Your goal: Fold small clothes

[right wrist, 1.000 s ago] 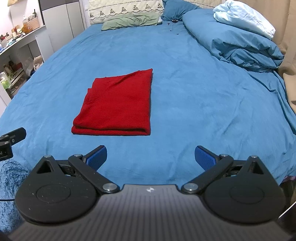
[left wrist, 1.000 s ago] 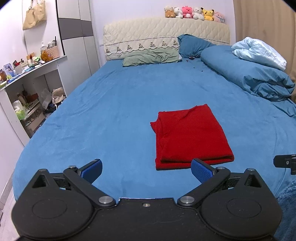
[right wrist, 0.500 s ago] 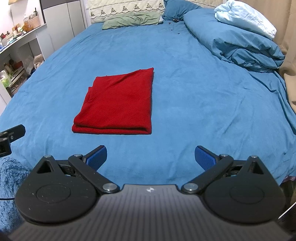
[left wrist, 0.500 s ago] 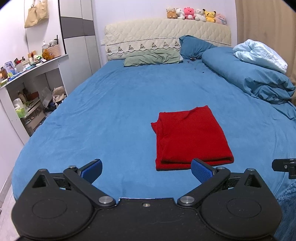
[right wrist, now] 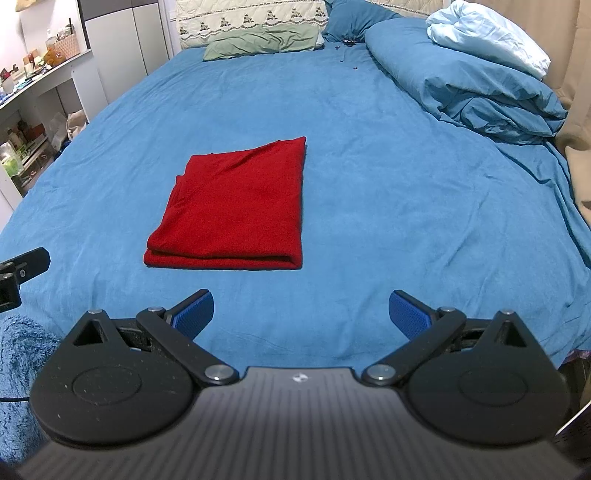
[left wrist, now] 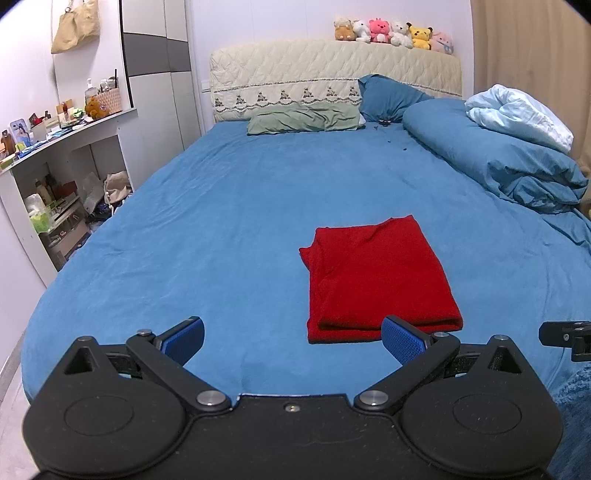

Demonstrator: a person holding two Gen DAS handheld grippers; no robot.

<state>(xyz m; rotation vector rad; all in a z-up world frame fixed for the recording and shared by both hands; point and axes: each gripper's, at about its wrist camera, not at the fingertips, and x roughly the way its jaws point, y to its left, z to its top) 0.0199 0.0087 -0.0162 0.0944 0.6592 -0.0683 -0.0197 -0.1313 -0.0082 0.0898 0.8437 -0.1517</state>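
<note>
A red cloth (left wrist: 376,277) lies folded into a neat rectangle on the blue bed sheet (left wrist: 221,229), its folded edge toward me. It also shows in the right wrist view (right wrist: 236,210). My left gripper (left wrist: 293,339) is open and empty, held back near the foot of the bed, with its right pad just in front of the cloth's near edge. My right gripper (right wrist: 301,314) is open and empty, to the right of the cloth and short of it.
A bunched blue duvet (left wrist: 517,162) with a light blue blanket (left wrist: 517,118) lies at the right. Pillows (left wrist: 306,118) and a headboard with plush toys (left wrist: 391,29) are at the far end. Cluttered shelves (left wrist: 55,177) stand left of the bed.
Both grippers have drawn back slightly from the cloth and stayed open. The cloth has not moved.
</note>
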